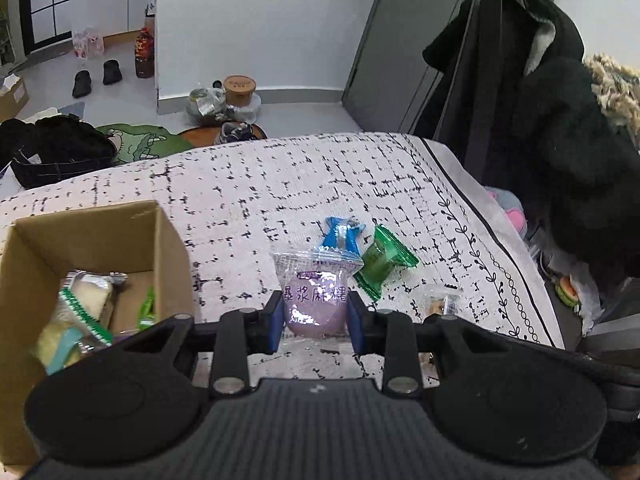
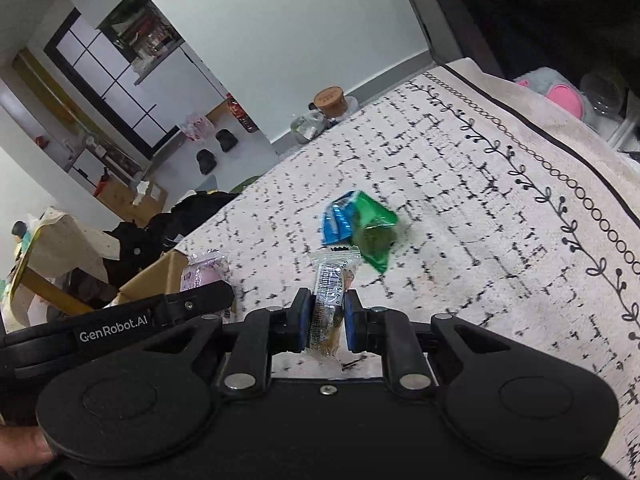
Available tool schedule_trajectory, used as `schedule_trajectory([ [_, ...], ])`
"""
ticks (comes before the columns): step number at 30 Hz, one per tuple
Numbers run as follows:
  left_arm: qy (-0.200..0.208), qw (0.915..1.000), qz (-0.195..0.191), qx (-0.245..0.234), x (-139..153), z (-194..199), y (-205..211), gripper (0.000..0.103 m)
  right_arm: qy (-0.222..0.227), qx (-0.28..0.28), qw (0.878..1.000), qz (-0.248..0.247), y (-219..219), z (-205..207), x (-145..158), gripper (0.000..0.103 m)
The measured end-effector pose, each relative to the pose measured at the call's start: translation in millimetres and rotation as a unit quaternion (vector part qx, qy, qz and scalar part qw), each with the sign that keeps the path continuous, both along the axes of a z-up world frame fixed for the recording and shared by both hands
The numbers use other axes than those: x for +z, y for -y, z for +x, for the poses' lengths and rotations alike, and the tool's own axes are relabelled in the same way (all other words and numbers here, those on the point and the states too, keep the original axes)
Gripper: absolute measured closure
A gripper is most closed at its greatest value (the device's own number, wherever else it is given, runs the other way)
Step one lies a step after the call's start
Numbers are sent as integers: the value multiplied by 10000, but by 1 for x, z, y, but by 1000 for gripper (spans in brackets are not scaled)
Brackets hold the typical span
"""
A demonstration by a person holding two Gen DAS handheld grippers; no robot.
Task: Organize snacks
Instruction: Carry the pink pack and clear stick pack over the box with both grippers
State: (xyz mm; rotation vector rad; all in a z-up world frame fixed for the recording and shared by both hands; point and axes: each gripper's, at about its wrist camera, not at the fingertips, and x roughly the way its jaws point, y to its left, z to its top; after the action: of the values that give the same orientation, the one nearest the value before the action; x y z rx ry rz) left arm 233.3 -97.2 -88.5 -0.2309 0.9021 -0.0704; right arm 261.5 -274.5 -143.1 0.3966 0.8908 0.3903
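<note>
Over on the left sits the cardboard box [image 1: 92, 248], open on top, with a few wrapped snacks [image 1: 86, 300] inside. Just right of the box, the left tongs [image 1: 316, 320] are clamped on a clear packet with a purple round sweet [image 1: 314, 304]; purple Chinese writing runs across its front. Past that packet, farther from the box, a blue wrapper [image 1: 340, 236] and a green wrapper [image 1: 382, 262] lie touching each other on the cloth.

Farthest right of the box, the right tongs [image 2: 326, 320] are squeezed shut on a thin clear snack bar [image 2: 330, 300] standing on its edge, with a white barcode sticker facing up. White letters on the black strap [image 2: 114, 326] of the other tool read "GenRobot.AI".

Everything rests on a desk covered by a pale cloth [image 1: 280, 184] with black dashes and a leafy border. Behind the box are a grey floor, white walls, black shoes [image 1: 82, 82] and black coats [image 1: 560, 120] hanging up.
</note>
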Motion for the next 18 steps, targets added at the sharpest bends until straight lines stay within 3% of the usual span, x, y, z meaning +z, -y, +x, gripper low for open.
schedule_trajectory([
  [18,391,9985,-153,360,22,-32,-44,72,355,319,9989,-7,-43,-15,27,85],
])
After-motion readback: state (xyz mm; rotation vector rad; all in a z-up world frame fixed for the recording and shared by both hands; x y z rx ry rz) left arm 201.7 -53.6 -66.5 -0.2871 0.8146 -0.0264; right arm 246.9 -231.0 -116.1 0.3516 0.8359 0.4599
